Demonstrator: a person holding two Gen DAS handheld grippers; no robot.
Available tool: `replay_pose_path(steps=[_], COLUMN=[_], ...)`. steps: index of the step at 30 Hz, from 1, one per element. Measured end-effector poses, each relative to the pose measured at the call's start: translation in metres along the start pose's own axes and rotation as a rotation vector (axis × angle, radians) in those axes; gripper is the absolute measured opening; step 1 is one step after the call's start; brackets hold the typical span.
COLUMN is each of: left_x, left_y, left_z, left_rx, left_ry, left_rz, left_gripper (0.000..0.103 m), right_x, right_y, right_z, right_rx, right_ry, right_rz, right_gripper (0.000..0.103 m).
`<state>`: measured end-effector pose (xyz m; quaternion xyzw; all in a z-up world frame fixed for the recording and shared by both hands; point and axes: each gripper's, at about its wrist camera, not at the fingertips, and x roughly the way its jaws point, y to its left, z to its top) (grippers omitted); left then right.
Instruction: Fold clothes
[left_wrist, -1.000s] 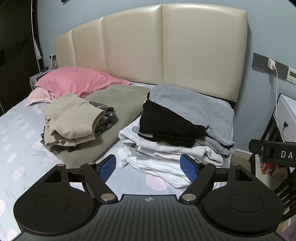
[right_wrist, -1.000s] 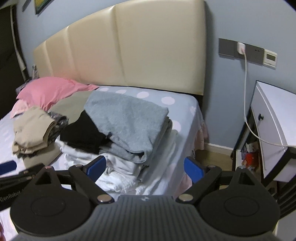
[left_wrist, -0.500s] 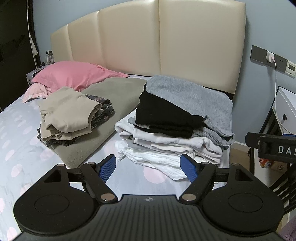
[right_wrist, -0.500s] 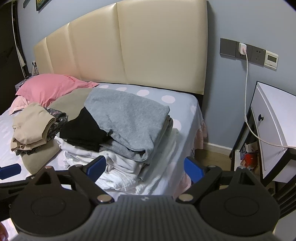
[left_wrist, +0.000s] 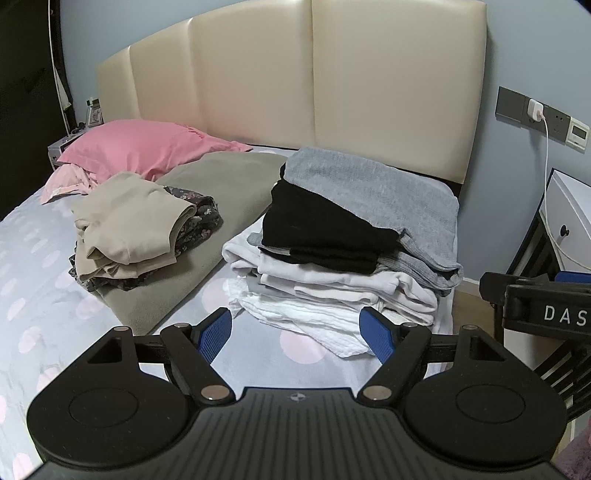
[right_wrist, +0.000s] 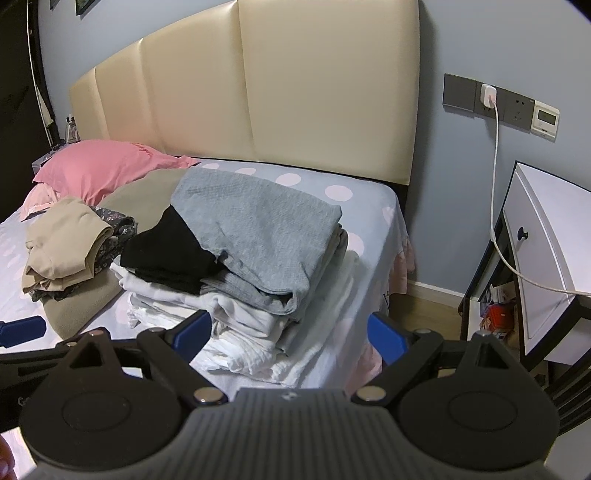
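Hovering tilted downward, both tongs, left (left_wrist: 299, 332) and right (right_wrist: 290, 334), gape empty before the clothes stack (left_wrist: 343, 258).

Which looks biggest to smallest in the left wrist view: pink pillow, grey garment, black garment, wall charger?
1. Pink pillow and grey garment: look alike in area, and the pillow lies farther off, so no ranking between them.
2. Black garment: clearly smaller, partly under the grey one.
3. Wall charger: smallest by far.

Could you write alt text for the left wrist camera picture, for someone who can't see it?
An open gripper hovers empty before a pile of clothes on a bed. A smaller pile and a pink pillow lie to its left.
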<state>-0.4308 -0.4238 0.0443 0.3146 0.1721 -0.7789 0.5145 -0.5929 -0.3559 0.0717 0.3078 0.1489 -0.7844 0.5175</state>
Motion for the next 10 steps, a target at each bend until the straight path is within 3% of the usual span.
replay_pose_path(steps=[10], left_x=[0.0032], left_y=[-0.0013], left_z=[-0.0001], left_rx=[-0.002], left_ry=[0.010], left_rz=[-0.003], left_gripper=[0.075], right_x=[0.0015], right_y=[-0.0004], right_z=[-0.0003], right_rx=[0.003], right_ry=[0.008], right_rz=[0.000], right_gripper=[0.093])
